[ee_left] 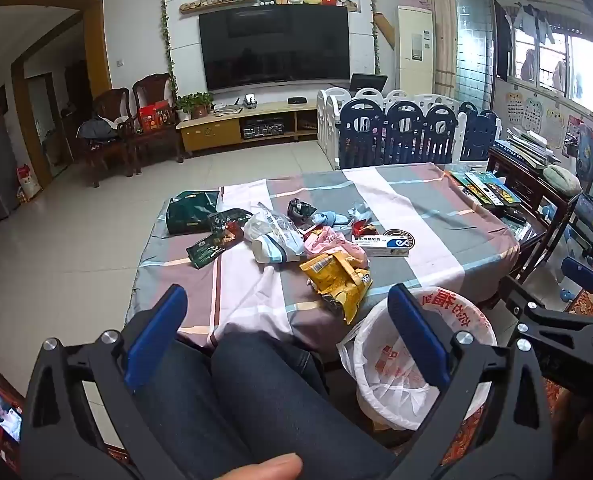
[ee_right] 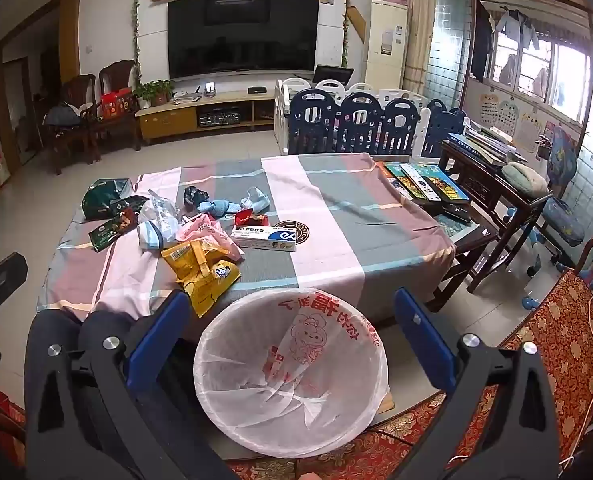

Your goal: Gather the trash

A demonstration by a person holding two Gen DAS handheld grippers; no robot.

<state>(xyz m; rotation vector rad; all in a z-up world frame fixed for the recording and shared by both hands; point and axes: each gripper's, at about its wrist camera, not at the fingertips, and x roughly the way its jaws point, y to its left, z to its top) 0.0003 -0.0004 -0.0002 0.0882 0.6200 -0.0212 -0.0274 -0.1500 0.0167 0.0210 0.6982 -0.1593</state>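
Now crumpled trash (ee_left: 296, 240), a yellow snack wrapper (ee_right: 200, 272) and a white box (ee_right: 264, 239), lies on the striped worktop (ee_right: 356, 220). Both the left hand-held gripper (ee_left: 292, 344) and the right hand-held gripper (ee_right: 292, 344) stand wide open, holding nothing.

Bare cloth (ee_right: 376, 220) lies right of the wrapper pile (ee_right: 200, 256); bin (ee_right: 292, 376) blocks the near edge.

- The left gripper (ee_left: 287, 322), black-framed with blue pads, is tilted downward, jaws spread wide, nothing between them.
- The right gripper (ee_right: 288, 326), of the same build, is also tilted downward, jaws wide apart and empty.
- A fingertip (ee_left: 270, 467) shows below the left gripper.
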